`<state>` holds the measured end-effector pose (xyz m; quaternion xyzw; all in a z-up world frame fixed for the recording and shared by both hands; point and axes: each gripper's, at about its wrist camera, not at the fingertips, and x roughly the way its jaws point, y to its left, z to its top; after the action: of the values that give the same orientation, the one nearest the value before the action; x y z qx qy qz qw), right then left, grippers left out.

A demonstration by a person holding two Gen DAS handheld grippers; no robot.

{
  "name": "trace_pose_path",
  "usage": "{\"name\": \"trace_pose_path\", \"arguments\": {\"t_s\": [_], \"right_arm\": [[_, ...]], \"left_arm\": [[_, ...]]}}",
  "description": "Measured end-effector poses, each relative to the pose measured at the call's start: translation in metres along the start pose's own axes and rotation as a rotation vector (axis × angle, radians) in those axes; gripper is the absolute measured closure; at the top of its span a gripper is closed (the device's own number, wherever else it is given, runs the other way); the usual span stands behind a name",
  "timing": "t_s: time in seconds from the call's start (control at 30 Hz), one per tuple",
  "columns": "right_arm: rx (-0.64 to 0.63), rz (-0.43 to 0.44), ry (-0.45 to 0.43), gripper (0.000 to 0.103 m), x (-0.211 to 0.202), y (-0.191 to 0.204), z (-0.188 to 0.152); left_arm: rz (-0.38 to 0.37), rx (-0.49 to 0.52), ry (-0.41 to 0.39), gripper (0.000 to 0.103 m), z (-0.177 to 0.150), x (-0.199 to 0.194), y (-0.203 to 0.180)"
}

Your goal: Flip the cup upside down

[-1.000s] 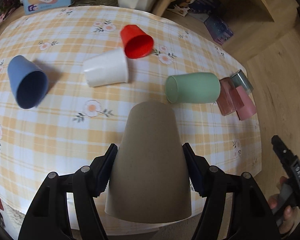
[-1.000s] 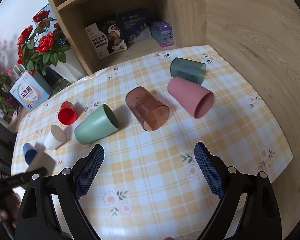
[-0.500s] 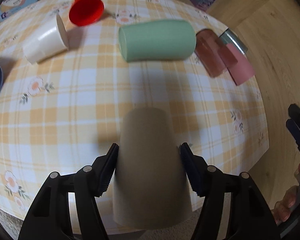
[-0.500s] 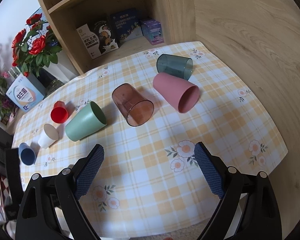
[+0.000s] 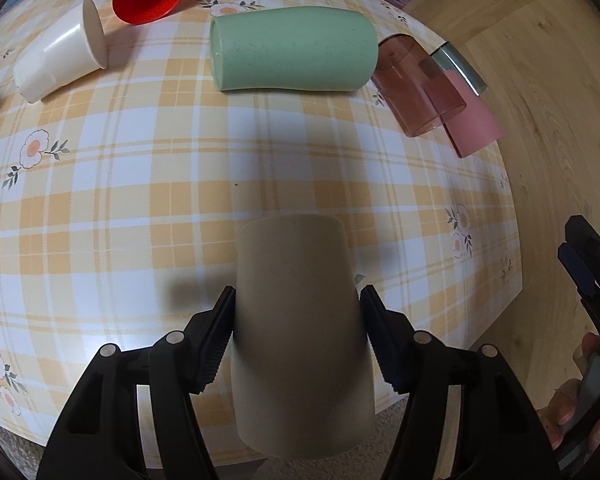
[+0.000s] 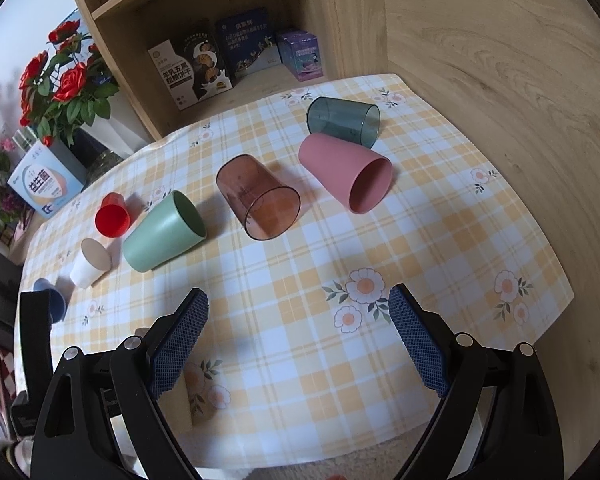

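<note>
My left gripper [image 5: 296, 300] is shut on a beige cup [image 5: 300, 332], its closed base pointing away from the camera, low over the checked tablecloth [image 5: 140, 200] near the front edge. In the right wrist view a sliver of the beige cup [image 6: 180, 396] shows behind my left finger. My right gripper [image 6: 298, 316] is open and empty above the front of the table. Its tip shows at the right edge of the left wrist view [image 5: 584, 264].
Several cups lie on their sides: green [image 6: 162, 232], brown clear [image 6: 260, 200], pink [image 6: 348, 174], dark clear [image 6: 342, 118], red [image 6: 112, 218], white [image 6: 90, 266], blue [image 6: 50, 300]. A wooden shelf [image 6: 240, 40] with boxes stands behind, roses [image 6: 60, 88] at the left.
My left gripper has carried the beige cup forward and down toward the cloth, nearer the green cup. My right gripper has shifted slightly and stays open.
</note>
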<state>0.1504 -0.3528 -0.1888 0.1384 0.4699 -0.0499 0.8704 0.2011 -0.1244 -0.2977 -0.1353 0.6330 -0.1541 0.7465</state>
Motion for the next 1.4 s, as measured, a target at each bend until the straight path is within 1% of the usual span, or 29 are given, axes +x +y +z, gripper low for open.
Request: {"name": "trace_pose_path", "arguments": {"t_s": [0.03, 0.1, 0.13, 0.2, 0.27, 0.3, 0.33, 0.4, 0.47, 0.53, 0.63, 0.73, 0.83, 0.9, 1.0, 1.03, 1.1, 1.17, 1.27, 1.4], "right_arm": [[0.0, 0.002, 0.003, 0.014, 0.0, 0.0, 0.0], [-0.001, 0.006, 0.003, 0.014, 0.0, 0.002, -0.001], [-0.003, 0.005, 0.004, 0.014, 0.0, 0.003, -0.002], [-0.007, 0.007, 0.006, 0.014, -0.001, 0.005, -0.003], [-0.011, 0.012, 0.012, 0.014, -0.001, 0.008, -0.004], [-0.013, 0.016, 0.017, 0.014, -0.001, 0.009, -0.005], [-0.015, 0.021, 0.021, 0.014, -0.001, 0.01, -0.006], [-0.019, 0.03, 0.028, 0.014, -0.001, 0.014, -0.007], [-0.029, 0.04, 0.034, 0.014, -0.001, 0.018, -0.009], [-0.039, 0.043, 0.041, 0.014, 0.0, 0.024, -0.01], [-0.073, 0.05, 0.058, 0.014, 0.003, 0.038, -0.013], [-0.108, 0.067, 0.079, 0.014, 0.006, 0.054, -0.016], [-0.143, 0.084, 0.105, 0.014, 0.012, 0.07, -0.017], [-0.171, 0.098, 0.153, 0.014, 0.02, 0.083, -0.018], [-0.216, 0.129, 0.233, 0.014, 0.034, 0.1, -0.019], [-0.239, 0.125, 0.259, 0.014, 0.039, 0.106, -0.019], [-0.26, 0.136, 0.311, 0.014, 0.049, 0.115, -0.021], [-0.25, 0.157, 0.373, 0.014, 0.061, 0.122, -0.023], [-0.232, 0.183, 0.462, 0.015, 0.076, 0.133, -0.028], [-0.22, 0.151, 0.508, 0.015, 0.089, 0.143, -0.032]], "left_arm": [[-0.009, 0.0, 0.007, 0.04, -0.001, 0.001, 0.0], [-0.004, 0.006, 0.009, 0.033, -0.001, 0.0, -0.001], [0.002, 0.014, -0.003, 0.026, -0.002, -0.002, -0.001], [0.005, 0.03, -0.028, 0.023, -0.003, -0.005, -0.004], [-0.024, 0.049, -0.05, 0.012, -0.004, -0.013, -0.004], [-0.035, 0.053, -0.068, 0.01, -0.005, -0.018, -0.003], [-0.037, 0.054, -0.082, 0.006, -0.006, -0.022, -0.002], [-0.034, 0.069, -0.145, 0.006, -0.008, -0.038, 0.002], [-0.007, 0.086, -0.211, 0.006, -0.01, -0.054, 0.007], [0.031, 0.102, -0.299, 0.006, -0.014, -0.075, 0.016], [0.043, 0.084, -0.406, 0.006, -0.019, -0.105, 0.035], [0.08, 0.065, -0.492, 0.006, -0.025, -0.13, 0.051], [0.141, 0.078, -0.588, 0.006, -0.037, -0.154, 0.068], [0.185, 0.074, -0.633, 0.006, -0.044, -0.166, 0.08], [0.25, 0.051, -0.673, 0.006, -0.056, -0.177, 0.099], [0.256, 0.042, -0.676, 0.006, -0.059, -0.178, 0.105], [0.25, 0.024, -0.674, 0.006, -0.063, -0.181, 0.116], [0.236, 0.01, -0.676, 0.006, -0.066, -0.183, 0.123], [0.245, 0.012, -0.695, 0.006, -0.071, -0.185, 0.126], [0.251, 0.016, -0.702, 0.006, -0.075, -0.186, 0.127]]}}
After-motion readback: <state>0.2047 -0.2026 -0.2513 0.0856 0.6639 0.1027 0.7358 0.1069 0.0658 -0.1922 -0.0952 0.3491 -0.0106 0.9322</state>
